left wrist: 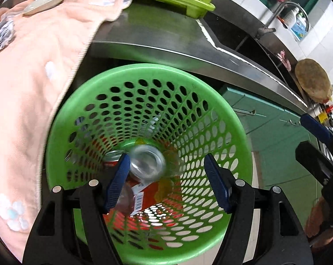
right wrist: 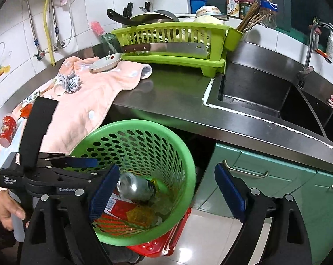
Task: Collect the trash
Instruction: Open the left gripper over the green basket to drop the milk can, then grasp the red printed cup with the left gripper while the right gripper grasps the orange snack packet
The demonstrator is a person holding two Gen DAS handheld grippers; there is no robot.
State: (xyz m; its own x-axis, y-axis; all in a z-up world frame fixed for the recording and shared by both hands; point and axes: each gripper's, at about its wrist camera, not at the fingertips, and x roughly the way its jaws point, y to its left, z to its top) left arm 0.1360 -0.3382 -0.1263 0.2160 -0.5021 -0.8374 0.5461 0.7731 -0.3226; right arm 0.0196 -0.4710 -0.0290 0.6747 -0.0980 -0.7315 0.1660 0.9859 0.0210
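Note:
A green perforated trash basket point(left wrist: 237, 154) stands on the floor below the steel counter; it also shows in the right wrist view point(right wrist: 184, 161). A silver can point(left wrist: 147, 163) is blurred inside it, above red wrappers point(left wrist: 148, 195); the right wrist view shows the can point(right wrist: 135, 186) too. My left gripper point(left wrist: 167, 183) is open and empty right over the basket's mouth. My right gripper point(right wrist: 166, 193) is open and empty beside the basket. On the pink towel point(right wrist: 93, 106) lie a crumpled grey paper point(right wrist: 69, 82), a small cup point(right wrist: 58, 88) and a red can point(right wrist: 7, 130).
A lime dish rack point(right wrist: 173, 42) with a cleaver stands on the counter, a small plate point(right wrist: 105, 63) beside it. The sink point(right wrist: 265, 92) and tap lie to the right. Teal cabinet doors point(right wrist: 276, 194) are below. A red stool point(right wrist: 166, 245) sits behind the basket.

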